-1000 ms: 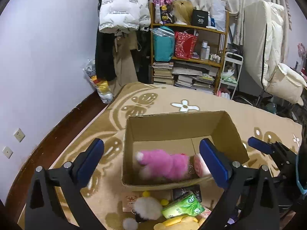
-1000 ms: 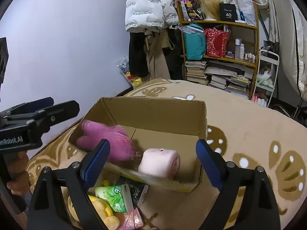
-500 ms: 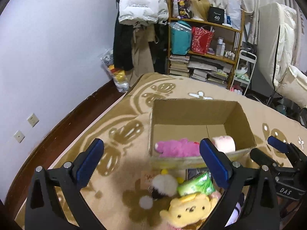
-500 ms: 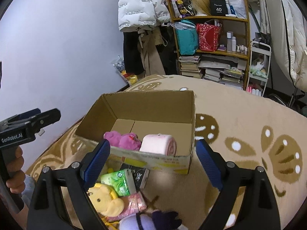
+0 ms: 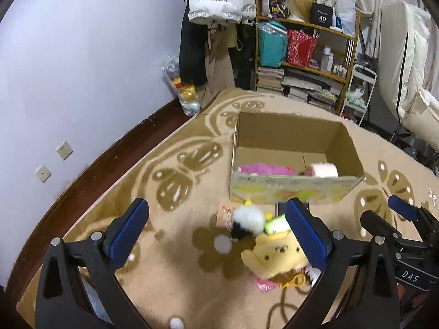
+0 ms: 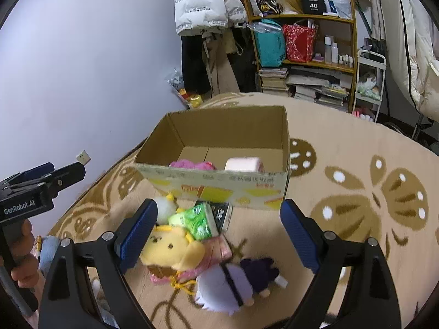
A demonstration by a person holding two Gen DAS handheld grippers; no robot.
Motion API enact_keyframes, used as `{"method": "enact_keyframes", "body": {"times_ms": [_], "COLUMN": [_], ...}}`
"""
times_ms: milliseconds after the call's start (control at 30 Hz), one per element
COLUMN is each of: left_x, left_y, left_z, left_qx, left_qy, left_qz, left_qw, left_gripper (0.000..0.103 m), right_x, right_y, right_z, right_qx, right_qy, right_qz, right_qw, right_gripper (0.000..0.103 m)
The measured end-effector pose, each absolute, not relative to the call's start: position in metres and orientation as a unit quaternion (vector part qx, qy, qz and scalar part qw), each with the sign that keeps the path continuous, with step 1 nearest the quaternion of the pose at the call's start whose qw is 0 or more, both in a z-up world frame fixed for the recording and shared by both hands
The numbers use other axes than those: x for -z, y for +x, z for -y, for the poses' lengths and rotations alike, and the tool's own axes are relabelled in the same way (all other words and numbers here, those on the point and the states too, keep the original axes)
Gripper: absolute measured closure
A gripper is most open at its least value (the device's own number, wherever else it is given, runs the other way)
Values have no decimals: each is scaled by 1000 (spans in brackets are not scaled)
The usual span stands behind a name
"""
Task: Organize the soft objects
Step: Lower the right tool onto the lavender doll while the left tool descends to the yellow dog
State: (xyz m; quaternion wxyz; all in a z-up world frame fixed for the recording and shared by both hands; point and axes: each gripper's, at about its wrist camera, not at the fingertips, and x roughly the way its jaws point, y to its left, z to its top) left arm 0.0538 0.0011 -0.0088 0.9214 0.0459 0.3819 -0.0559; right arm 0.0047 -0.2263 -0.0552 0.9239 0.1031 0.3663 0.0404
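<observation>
An open cardboard box (image 5: 296,192) (image 6: 219,189) stands on the patterned rug. Inside lie a pink plush (image 5: 264,169) (image 6: 192,164) and a pale pink roll (image 5: 322,170) (image 6: 242,164). In front of it lies a pile: a yellow plush dog (image 5: 274,259) (image 6: 170,249), a white fluffy toy (image 5: 248,218) (image 6: 164,205), a green tissue pack (image 6: 197,220) and a white-haired doll in purple (image 6: 233,282). My left gripper (image 5: 216,238) is open and empty above the rug, left of the pile. My right gripper (image 6: 219,235) is open and empty over the pile.
A wooden shelf (image 5: 304,54) with bags, books and bottles stands at the back, with hanging coats (image 5: 216,27) beside it. A white cart (image 5: 359,90) and bedding (image 5: 406,54) are at the right. A bare wall (image 5: 82,68) and dark floor edge run along the left.
Both grippers have drawn back from the box and now sit over the pile in front of it. The pink plush has settled inside the box next to the roll.
</observation>
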Motion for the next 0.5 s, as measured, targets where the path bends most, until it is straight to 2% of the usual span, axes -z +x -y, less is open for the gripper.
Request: {"method": "enact_keyframes", "body": {"times_ms": [500], "left_x": [22], "left_y": [31], "left_z": [-9], "left_qx": [42], "left_qy": [48], "left_qz": [-422], "left_qw": [904], "left_gripper": [4], "right_x": [71], "right_y": [-11], "right_z": [214], "right_qx": [-30], "right_qy": [86], "right_qz": [-420], "right_qw": [903], "right_gripper": [8]}}
